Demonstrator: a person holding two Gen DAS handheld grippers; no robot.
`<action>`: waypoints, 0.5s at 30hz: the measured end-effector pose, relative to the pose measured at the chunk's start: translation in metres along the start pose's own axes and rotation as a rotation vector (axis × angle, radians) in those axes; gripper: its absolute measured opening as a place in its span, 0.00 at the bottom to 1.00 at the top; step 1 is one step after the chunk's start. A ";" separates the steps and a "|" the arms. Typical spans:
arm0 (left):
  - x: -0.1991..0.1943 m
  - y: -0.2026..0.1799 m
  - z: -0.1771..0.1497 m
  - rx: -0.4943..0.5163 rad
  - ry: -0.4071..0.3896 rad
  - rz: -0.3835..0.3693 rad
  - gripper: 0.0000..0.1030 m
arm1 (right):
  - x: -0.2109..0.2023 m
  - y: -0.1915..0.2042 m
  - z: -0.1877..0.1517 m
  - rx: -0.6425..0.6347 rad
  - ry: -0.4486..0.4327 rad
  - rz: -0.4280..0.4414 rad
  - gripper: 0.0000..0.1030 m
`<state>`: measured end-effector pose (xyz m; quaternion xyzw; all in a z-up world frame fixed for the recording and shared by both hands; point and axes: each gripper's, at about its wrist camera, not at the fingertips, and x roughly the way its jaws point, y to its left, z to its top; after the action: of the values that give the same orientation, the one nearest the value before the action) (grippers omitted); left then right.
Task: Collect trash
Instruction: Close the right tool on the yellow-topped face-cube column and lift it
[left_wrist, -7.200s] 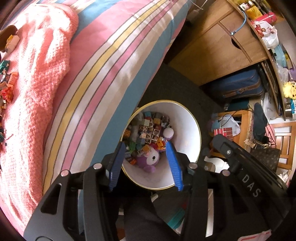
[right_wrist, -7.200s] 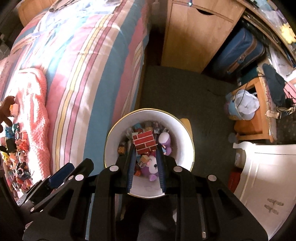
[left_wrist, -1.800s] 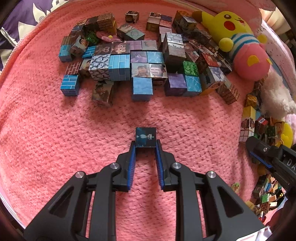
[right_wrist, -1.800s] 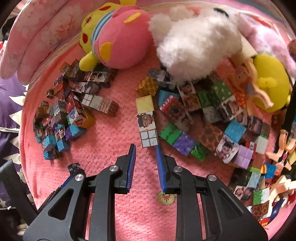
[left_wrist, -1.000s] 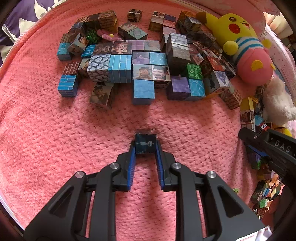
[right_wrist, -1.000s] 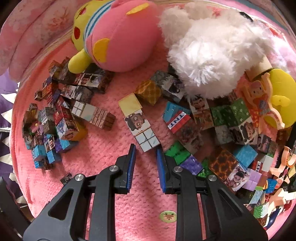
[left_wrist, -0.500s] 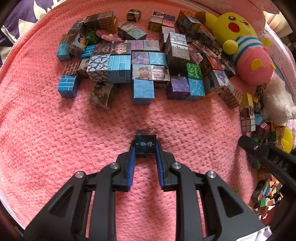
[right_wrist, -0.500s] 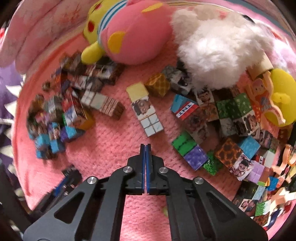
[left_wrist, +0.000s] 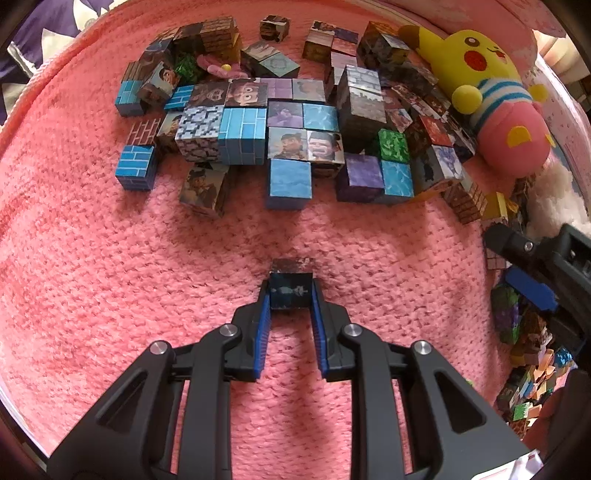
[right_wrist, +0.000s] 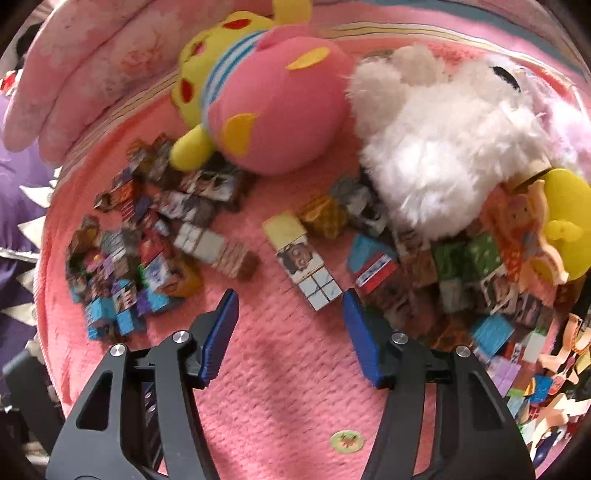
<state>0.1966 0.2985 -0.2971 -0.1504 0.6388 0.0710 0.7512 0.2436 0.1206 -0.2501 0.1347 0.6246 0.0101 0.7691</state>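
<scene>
Printed cubes (left_wrist: 289, 179) and plush toys (right_wrist: 436, 155) litter a pink knitted blanket (left_wrist: 110, 280).

The left black two-finger gripper with blue pads (left_wrist: 291, 293) points forward and slightly down, its jaws clamped on a small dark printed cube (left_wrist: 290, 288) at the fingertips. The right black two-finger gripper with blue pads (right_wrist: 289, 325) hangs with its jaws spread wide and nothing between them, its fingers angled outward.
</scene>
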 end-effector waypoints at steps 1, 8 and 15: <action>0.000 0.001 0.000 -0.003 0.000 0.000 0.19 | 0.004 0.001 0.001 -0.004 0.006 0.003 0.56; 0.000 0.001 0.001 -0.004 0.002 0.000 0.19 | 0.010 -0.004 0.011 0.002 0.018 0.022 0.53; 0.001 0.003 0.001 -0.003 0.005 -0.001 0.19 | 0.015 -0.006 0.015 -0.039 0.021 0.023 0.19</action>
<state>0.1966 0.3017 -0.2981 -0.1520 0.6404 0.0714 0.7494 0.2603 0.1151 -0.2631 0.1266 0.6308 0.0324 0.7648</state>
